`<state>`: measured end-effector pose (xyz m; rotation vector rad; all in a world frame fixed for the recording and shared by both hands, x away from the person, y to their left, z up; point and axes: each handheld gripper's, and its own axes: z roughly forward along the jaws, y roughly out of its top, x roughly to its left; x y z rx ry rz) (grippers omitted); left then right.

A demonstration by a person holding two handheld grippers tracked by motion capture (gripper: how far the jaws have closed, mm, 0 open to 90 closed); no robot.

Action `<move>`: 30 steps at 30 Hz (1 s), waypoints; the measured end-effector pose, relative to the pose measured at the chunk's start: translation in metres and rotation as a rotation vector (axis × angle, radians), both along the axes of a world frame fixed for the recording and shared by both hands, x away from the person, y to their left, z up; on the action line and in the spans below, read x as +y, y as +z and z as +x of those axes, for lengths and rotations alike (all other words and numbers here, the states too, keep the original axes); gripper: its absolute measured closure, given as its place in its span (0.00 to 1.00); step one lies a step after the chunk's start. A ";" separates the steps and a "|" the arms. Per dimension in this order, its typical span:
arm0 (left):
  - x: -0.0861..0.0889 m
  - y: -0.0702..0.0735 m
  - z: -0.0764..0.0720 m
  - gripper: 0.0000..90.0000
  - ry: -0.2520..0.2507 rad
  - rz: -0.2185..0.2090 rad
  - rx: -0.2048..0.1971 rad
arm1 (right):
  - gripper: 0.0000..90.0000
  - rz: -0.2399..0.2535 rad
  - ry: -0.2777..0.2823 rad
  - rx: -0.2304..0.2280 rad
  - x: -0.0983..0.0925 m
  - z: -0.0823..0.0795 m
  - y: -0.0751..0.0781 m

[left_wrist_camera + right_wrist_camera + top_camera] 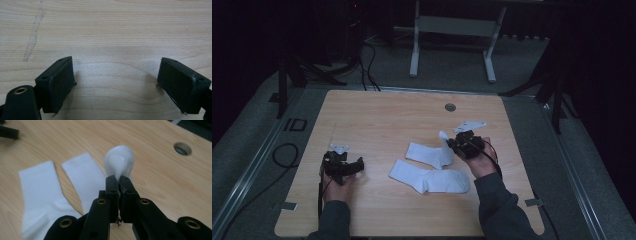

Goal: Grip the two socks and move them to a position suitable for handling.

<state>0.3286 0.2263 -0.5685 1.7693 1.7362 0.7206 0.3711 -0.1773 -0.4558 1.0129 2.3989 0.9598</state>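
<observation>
- Two white socks lie near the middle of the table (pixel 377 120), toward its right side; they are short, ribbed-looking and plain, with no visible pattern or mark.
- The near sock (pixel 429 179) lies flat on the wood; in the high view it bends at the heel, with its cuff end to the left and its rounded toe to the right.
- The far sock (pixel 431 154) sits just beyond it; the two are very close, but whether they touch is unclear; most of it rests on the table, while its end at the right is lifted off the wood.
- The right gripper (pixel 455 145) has its jaws pressed together on that lifted end; in the right gripper view the fabric bulges out above the jaws as a rounded white knob (pixel 119 161), pinched to a narrow neck where the pads meet.
- In that same view both socks spread flat on the wood to the left of the jaws, cuff edges straight and cleanly cut.
- The left gripper (pixel 353 167) rests well apart from the socks at the left of the table; its jaws are spread wide, with bare wood between the pads (pixel 61 85) and nothing held.
</observation>
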 end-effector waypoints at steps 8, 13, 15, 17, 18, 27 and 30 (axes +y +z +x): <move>0.000 0.000 0.000 0.15 -0.003 0.003 0.003 | 0.96 -0.022 -0.085 0.060 -0.038 0.004 -0.030; 0.000 0.000 0.000 0.15 -0.003 0.004 0.003 | 0.96 -0.024 -0.124 0.085 -0.058 0.005 -0.039; 0.000 0.000 0.000 0.15 -0.003 0.003 0.003 | 0.95 -0.023 -0.140 0.095 -0.066 0.005 -0.042; 0.000 0.000 0.000 0.15 -0.003 0.003 0.003 | 0.88 -0.035 -0.156 0.095 -0.073 0.005 -0.043; 0.000 0.000 0.000 0.15 -0.003 0.004 0.003 | 0.85 -0.043 -0.164 0.089 -0.077 0.005 -0.042; 0.000 0.000 0.000 0.15 -0.003 0.003 0.003 | 0.80 -0.033 -0.209 0.030 -0.090 0.009 -0.023; 0.000 0.000 0.000 0.15 -0.003 0.003 0.003 | 0.88 -0.047 -0.165 0.026 -0.076 0.010 -0.025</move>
